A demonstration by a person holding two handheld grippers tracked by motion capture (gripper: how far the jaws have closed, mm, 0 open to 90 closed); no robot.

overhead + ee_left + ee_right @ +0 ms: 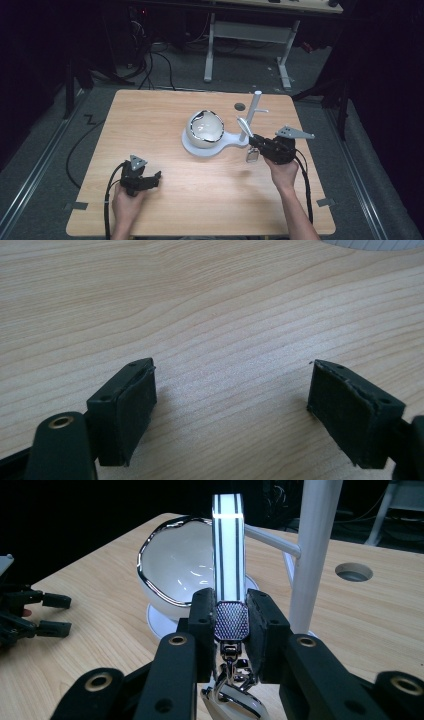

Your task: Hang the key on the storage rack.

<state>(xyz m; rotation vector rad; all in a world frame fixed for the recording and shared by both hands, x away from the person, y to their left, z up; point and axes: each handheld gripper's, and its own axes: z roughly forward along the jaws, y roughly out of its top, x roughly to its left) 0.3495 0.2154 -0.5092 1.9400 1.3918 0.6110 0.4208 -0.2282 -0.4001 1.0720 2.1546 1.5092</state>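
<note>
While R gripper (231, 622) clamps strap (228, 550) just beside stand (254, 112), hanging isn't done; L gripper (232, 405) idle, fingers (132, 407) apart, holding nothing.

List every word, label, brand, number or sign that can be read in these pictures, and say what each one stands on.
None: no readable text, number or brand shows in any view.
The striped strap clamped in the right gripper bears only dark lines and a dotted metal end, no lettering.
The white bowl, its white stand and the wooden table are unmarked.
The left gripper, open over bare wood, carries no label.
</note>
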